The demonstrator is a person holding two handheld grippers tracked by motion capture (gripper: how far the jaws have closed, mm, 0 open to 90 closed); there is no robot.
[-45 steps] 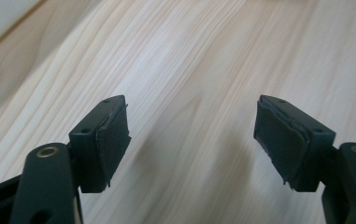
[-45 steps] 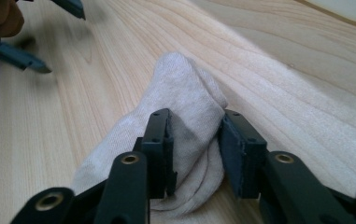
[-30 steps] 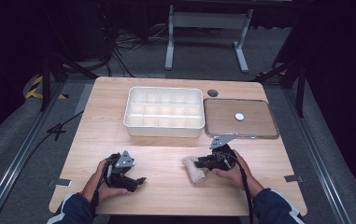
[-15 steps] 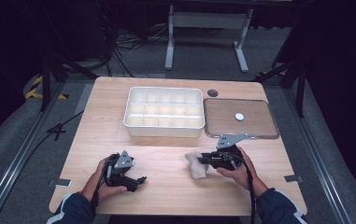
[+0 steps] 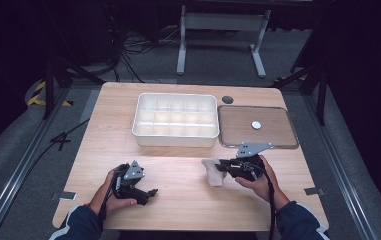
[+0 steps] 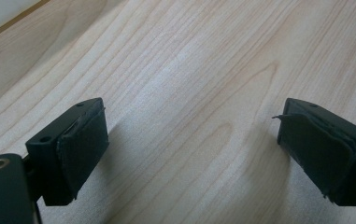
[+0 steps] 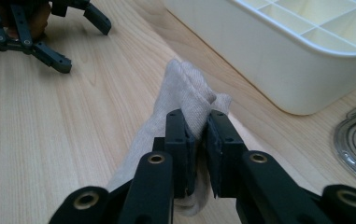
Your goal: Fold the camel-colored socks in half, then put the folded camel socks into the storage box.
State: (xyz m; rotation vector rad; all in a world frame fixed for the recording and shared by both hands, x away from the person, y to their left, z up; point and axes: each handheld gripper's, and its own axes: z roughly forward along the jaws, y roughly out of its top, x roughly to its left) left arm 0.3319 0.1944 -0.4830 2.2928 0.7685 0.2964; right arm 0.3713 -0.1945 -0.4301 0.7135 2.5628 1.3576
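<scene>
A beige knitted cloth, soft and folded on itself, probably a sock or small rag, lies at lower centre of the high view, on the desk just below the white tray. The right gripper is clenched on a bunched fold of it, the fabric pinched between the two black rubber-faced jaws. The step in hand looks like the pick-up or dragging of the cloth; the next move would call for lifting it clear of the wood without letting the limp fold slip out. At lower left of the high view the left gripper rests released on the desk, jaws wide apart over bare pale wood grain. Further up stand the white plastic compartment tray, glossy with a grid of square cells, and right of it a clear lid with rounded corners.
</scene>
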